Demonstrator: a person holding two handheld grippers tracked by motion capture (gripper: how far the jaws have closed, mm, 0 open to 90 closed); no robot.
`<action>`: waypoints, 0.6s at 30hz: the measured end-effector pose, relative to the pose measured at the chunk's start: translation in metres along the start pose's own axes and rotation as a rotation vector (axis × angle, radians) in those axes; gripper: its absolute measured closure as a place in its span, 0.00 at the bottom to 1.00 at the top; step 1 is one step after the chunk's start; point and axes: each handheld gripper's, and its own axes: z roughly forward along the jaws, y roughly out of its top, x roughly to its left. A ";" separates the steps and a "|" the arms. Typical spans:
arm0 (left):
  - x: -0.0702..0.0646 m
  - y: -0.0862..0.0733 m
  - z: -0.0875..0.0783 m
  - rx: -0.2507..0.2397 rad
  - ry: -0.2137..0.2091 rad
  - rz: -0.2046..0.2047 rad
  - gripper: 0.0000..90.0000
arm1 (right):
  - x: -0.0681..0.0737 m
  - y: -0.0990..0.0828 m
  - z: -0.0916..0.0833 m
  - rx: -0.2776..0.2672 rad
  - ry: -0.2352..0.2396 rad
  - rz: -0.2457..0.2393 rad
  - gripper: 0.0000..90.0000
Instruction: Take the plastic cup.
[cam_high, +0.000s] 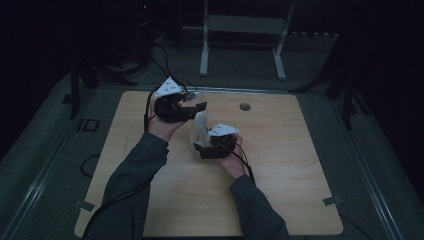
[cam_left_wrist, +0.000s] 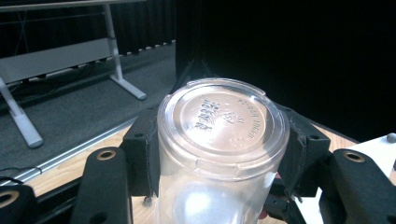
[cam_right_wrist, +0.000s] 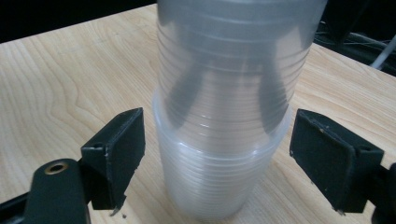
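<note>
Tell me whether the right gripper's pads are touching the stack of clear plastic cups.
Apart. In the right gripper view, the right gripper has both pads standing off the cup stack, with bare table showing in the gap on each side.

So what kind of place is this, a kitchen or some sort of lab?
Most likely a lab or recording room, not a kitchen: a bare wooden table on grey carpet, dark curtained surroundings, a metal-legged bench behind, and cables trailing across the floor.
</note>
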 end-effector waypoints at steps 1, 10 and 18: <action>0.000 0.001 -0.001 0.000 -0.001 0.002 0.45 | 0.001 0.000 -0.001 -0.001 -0.001 -0.001 0.18; 0.000 0.006 -0.006 -0.008 0.002 0.010 0.45 | 0.001 -0.001 -0.008 -0.005 -0.004 -0.005 0.17; -0.001 0.006 -0.011 -0.012 -0.002 0.010 0.45 | -0.003 -0.004 -0.021 -0.014 -0.010 -0.008 0.17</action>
